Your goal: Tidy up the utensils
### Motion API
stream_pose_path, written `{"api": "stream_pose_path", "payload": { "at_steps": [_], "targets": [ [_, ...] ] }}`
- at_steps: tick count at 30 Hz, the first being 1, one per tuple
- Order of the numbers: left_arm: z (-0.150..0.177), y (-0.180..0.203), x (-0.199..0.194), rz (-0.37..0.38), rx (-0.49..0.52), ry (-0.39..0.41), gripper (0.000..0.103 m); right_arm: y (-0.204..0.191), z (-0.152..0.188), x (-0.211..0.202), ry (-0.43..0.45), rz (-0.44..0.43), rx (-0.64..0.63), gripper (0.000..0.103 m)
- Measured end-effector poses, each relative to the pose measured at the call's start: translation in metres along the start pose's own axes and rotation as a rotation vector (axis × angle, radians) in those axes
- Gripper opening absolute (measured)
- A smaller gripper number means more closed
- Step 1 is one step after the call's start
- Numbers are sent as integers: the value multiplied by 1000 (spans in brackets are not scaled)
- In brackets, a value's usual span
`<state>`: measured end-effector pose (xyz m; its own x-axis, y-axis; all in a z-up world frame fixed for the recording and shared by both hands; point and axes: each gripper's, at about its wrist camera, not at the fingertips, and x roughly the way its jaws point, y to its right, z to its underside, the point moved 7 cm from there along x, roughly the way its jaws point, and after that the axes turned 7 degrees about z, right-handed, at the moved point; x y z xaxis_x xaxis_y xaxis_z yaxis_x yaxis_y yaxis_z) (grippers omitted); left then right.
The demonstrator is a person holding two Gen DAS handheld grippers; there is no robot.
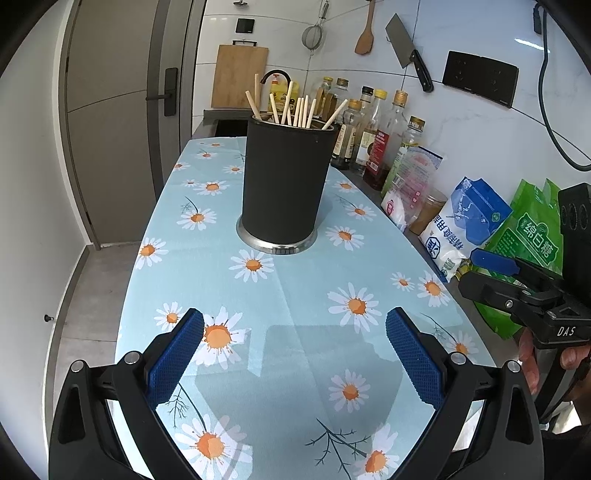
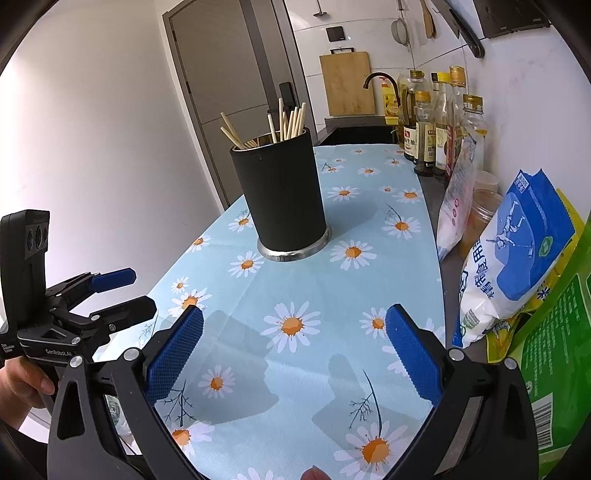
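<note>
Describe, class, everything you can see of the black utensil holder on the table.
The black utensil holder is a matte, upright cylinder, open at the top, on a shiny metal base ring. It stands on the daisy-print tablecloth. Pale wooden chopsticks stick out, leaning different ways. Neither set of tongs touches it.

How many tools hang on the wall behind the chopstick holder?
3: strainer leftmost, above the bottles; wooden spatula to its right; cleaver rightmost, beside the black panel. More may be cut off at the top edge.
</note>
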<state>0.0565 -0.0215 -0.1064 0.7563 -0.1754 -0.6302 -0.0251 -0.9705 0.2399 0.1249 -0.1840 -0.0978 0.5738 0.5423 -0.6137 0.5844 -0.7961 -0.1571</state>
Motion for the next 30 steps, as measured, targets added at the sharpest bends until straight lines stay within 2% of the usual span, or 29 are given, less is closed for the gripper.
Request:
{"api": "stream_pose_path", "payload": {
  "at_steps": [30],
  "targets": [
    [2,0,5,-8,-6,-18,96,3,0,9,-32,-1,26,98]
  ]
}}
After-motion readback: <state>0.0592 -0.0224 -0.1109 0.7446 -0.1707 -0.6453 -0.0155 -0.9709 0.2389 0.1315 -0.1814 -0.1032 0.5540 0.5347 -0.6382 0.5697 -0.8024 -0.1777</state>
